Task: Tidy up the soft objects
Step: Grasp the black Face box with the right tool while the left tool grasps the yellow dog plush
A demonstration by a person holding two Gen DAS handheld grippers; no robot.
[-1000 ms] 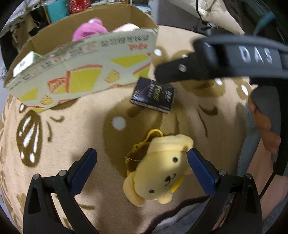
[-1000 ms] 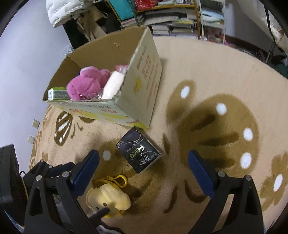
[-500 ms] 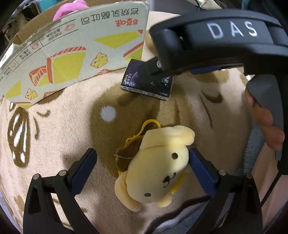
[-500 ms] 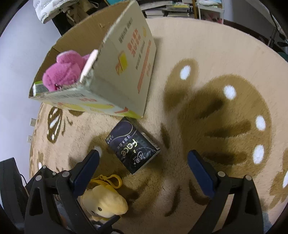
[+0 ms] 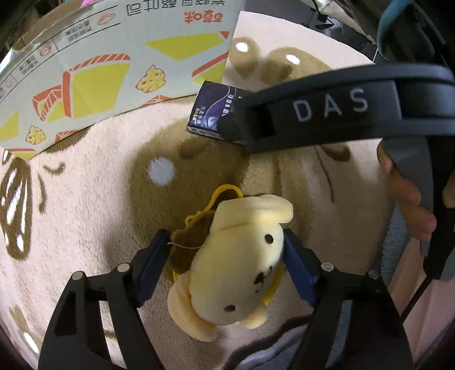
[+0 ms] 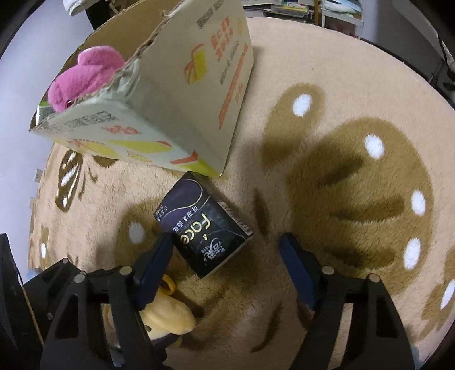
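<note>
A yellow dog plush (image 5: 236, 267) with a yellow loop lies on the beige rug. My left gripper (image 5: 224, 261) has closed on its head, both blue pads touching it. The plush also shows in the right wrist view (image 6: 167, 316) at lower left. A black tissue pack (image 6: 203, 232) lies on the rug by the box corner. My right gripper (image 6: 226, 261) is open around the pack's near end, its left pad touching or nearly touching the pack. A cardboard box (image 6: 182, 94) holds a pink plush (image 6: 85, 76).
The right gripper's black body (image 5: 327, 111) crosses the left wrist view and hides part of the tissue pack (image 5: 213, 111). The box's printed wall (image 5: 113, 68) stands behind. Bookshelves (image 6: 284, 7) stand beyond the rug's far edge.
My left gripper has moved forward and closed on the yellow plush. My right gripper has moved down and forward until its open fingers flank the black tissue pack.
</note>
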